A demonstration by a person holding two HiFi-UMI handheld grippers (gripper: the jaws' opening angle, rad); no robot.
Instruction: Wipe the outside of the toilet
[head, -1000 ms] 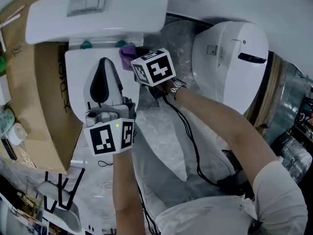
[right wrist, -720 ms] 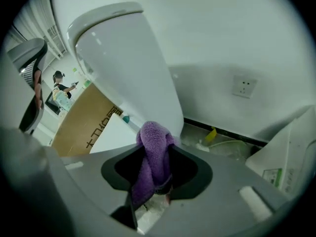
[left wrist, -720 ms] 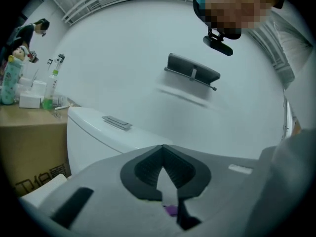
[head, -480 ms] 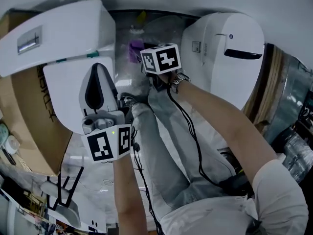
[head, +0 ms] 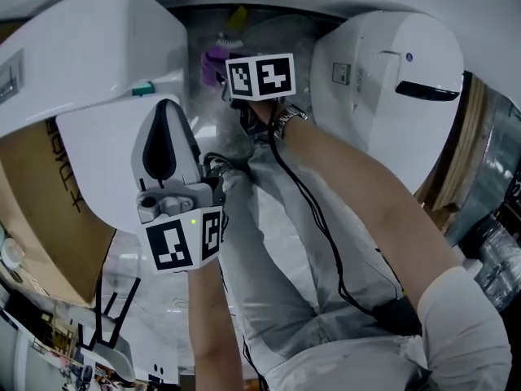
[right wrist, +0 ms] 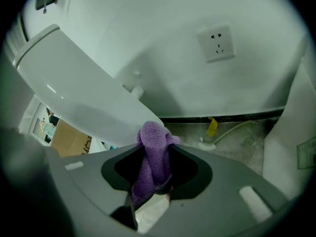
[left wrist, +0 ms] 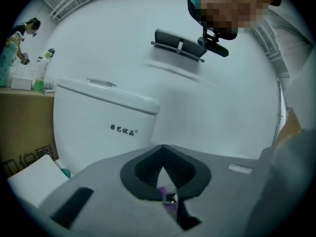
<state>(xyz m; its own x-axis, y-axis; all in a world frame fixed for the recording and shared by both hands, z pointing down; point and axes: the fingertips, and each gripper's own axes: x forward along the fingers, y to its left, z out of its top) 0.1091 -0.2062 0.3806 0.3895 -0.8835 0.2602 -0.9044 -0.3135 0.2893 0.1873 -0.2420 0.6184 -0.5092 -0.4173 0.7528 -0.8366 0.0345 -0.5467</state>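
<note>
Right hand-held gripper (right wrist: 156, 147) clamped on purple cloth (right wrist: 152, 134), near toilet tank (right wrist: 74, 98); left hand-held gripper (left wrist: 163, 149), jaws together

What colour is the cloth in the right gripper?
Purple; the cloth shows best in the right gripper view.

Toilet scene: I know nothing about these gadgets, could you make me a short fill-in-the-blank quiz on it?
1. The right gripper is shut on a ____ cloth.
2. The other gripper, jaws fully shut, is in the person's ____ hand.
3. Beside the toilet tank stands a brown ____ box.
Missing words: purple; left; cardboard.
</note>
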